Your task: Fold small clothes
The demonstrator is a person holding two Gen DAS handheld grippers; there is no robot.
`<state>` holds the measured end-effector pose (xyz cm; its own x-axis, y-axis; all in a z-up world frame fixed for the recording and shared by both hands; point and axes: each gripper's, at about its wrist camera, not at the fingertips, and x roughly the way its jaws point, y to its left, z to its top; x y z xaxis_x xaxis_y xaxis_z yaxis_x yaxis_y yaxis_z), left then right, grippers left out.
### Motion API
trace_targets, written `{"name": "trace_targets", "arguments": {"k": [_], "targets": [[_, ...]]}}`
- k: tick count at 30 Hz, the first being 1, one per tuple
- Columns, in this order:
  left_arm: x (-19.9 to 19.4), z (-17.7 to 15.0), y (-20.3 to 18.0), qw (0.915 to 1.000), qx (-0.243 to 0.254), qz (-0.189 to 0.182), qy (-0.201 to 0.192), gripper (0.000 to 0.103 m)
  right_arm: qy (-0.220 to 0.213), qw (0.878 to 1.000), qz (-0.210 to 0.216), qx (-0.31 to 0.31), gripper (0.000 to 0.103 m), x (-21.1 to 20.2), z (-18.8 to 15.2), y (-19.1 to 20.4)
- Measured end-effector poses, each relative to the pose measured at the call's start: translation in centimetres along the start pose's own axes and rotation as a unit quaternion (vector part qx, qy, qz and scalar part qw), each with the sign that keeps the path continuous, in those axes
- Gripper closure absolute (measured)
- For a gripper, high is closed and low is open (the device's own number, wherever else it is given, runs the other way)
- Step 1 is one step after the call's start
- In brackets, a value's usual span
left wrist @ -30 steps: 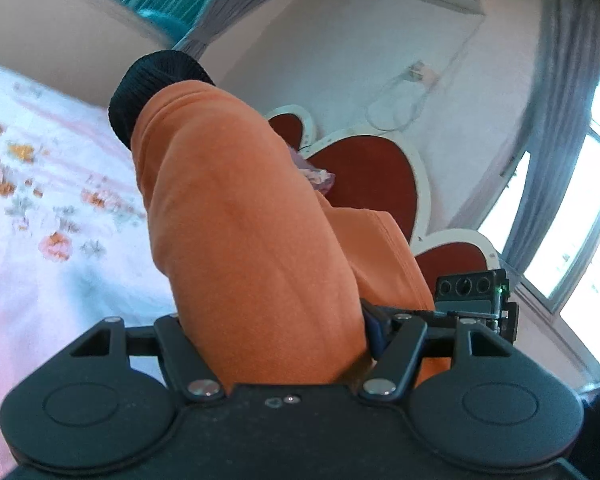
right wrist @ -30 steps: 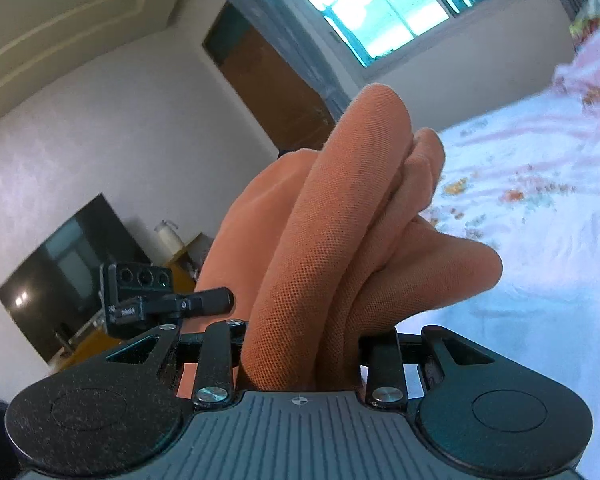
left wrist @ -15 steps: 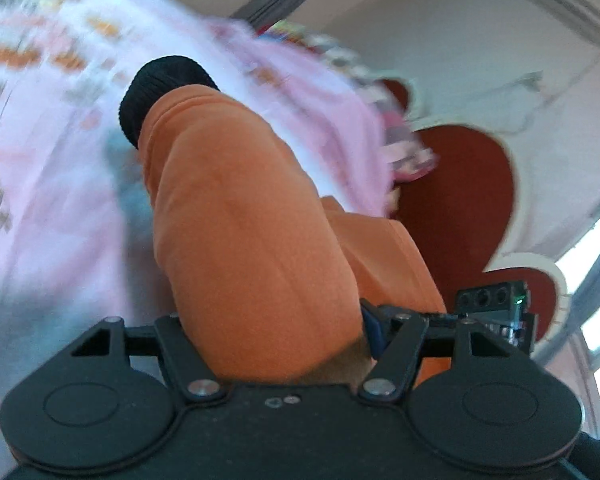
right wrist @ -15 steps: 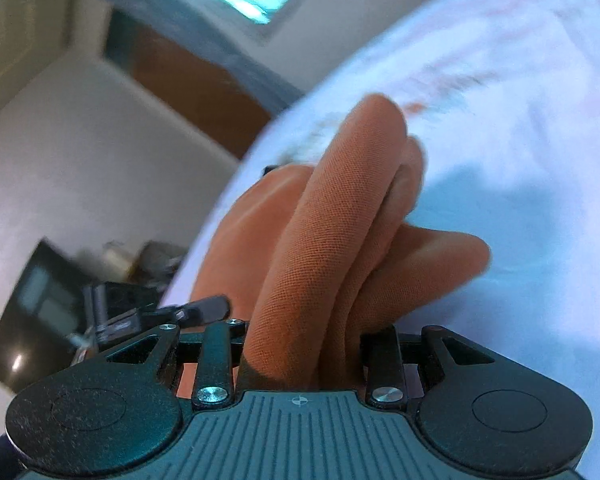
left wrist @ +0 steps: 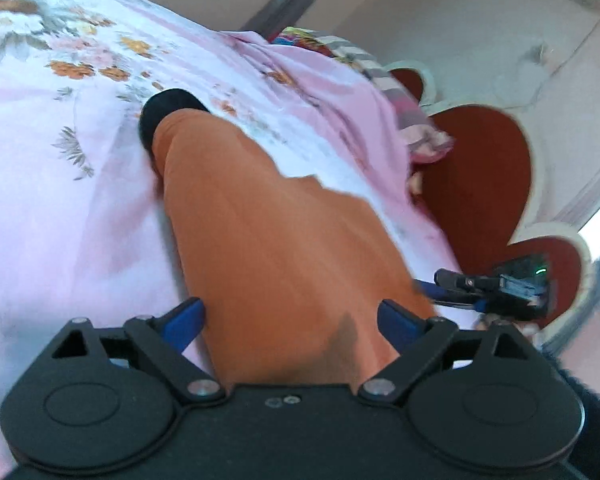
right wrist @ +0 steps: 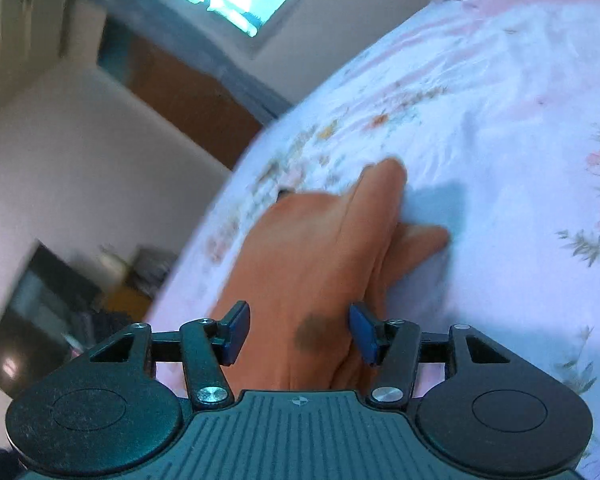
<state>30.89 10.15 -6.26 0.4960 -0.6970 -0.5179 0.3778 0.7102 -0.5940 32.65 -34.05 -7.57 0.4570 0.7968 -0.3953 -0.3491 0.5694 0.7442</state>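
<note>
Nearest the lens in the left wrist view, the left tool (left wrist: pixel 292 316) has its blue pads spread wide, released, with the orange garment (left wrist: pixel 268 240) lying loose between them rather than pinched. The right tool (right wrist: pixel 298 332) is likewise spread apart, its pads standing clear on either side of the same orange cloth, which bunches in folds ahead of it. Farther out, the garment rests on the floral bedsheet (left wrist: pixel 60 208), its black cuff (left wrist: pixel 168 114) at the far end pointing away toward the pillows (left wrist: pixel 416 128) and the red heart-shaped headboard (left wrist: pixel 480 168). This looks like the lay-down step: the piece has been set on the bed. The next move probably calls for regripping an edge or sleeve and drawing it across to make a fold.
</note>
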Motion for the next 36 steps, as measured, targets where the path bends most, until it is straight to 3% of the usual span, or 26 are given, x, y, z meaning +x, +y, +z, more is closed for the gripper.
{"name": "trace_targets", "arguments": {"k": [2, 3, 7, 8, 11, 13, 15, 20, 23, 26, 33, 36], "targets": [[1.4, -1.0, 0.2, 0.9978, -0.015, 0.058, 0.026, 0.007, 0.035, 0.998, -0.053, -0.003, 0.048, 1.8, -0.8, 0.0], [1.8, -1.5, 0.5, 0.9972, -0.002, 0.067, 0.032, 0.007, 0.055, 0.992, -0.112, -0.019, 0.048, 2.7, -1.3, -0.3], [1.9, -2.7, -0.5, 0.9933, 0.045, 0.105, 0.023, 0.005, 0.048, 0.992, -0.115, 0.001, 0.048, 2.4, -2.4, -1.7], [1.6, -2.6, -1.3, 0.9899, 0.053, 0.130, 0.018, 0.001, 0.047, 0.991, -0.126, -0.005, 0.048, 2.1, -2.5, -1.1], [-0.2, -3.0, -4.5, 0.9769, 0.089, 0.194, -0.003, 0.002, 0.028, 0.986, -0.162, -0.027, 0.045, 0.3, -2.9, 1.8], [-2.4, -4.2, -8.1, 0.9597, 0.129, 0.248, -0.026, 0.002, -0.007, 0.978, -0.198, -0.061, 0.028, -2.0, -4.1, 4.9], [-5.2, -6.3, -11.2, 0.9490, 0.150, 0.271, -0.058, 0.002, -0.046, 0.970, -0.219, -0.093, 0.000, -5.1, -6.6, 8.1], [-11.5, -11.5, -17.6, 0.9400, 0.142, 0.284, -0.125, 0.001, -0.077, 0.952, -0.258, -0.147, 0.000, -10.6, -14.8, 15.1], [-13.9, -14.8, -20.5, 0.9324, 0.137, 0.298, -0.153, 0.001, -0.102, 0.941, -0.278, -0.162, 0.000, -11.2, -18.4, 19.2], [-15.0, -16.5, -22.3, 0.9426, 0.118, 0.277, -0.145, 0.001, -0.126, 0.934, -0.289, -0.170, 0.000, -12.3, -21.2, 22.4], [-16.5, -19.2, -25.6, 0.9385, 0.146, 0.270, -0.159, 0.001, -0.157, 0.909, -0.317, -0.223, 0.000, -13.0, -24.8, 27.0], [-17.2, -20.2, -25.9, 0.9388, 0.136, 0.268, -0.169, 0.001, -0.172, 0.905, -0.319, -0.222, 0.000, -13.8, -25.2, 27.6]]}}
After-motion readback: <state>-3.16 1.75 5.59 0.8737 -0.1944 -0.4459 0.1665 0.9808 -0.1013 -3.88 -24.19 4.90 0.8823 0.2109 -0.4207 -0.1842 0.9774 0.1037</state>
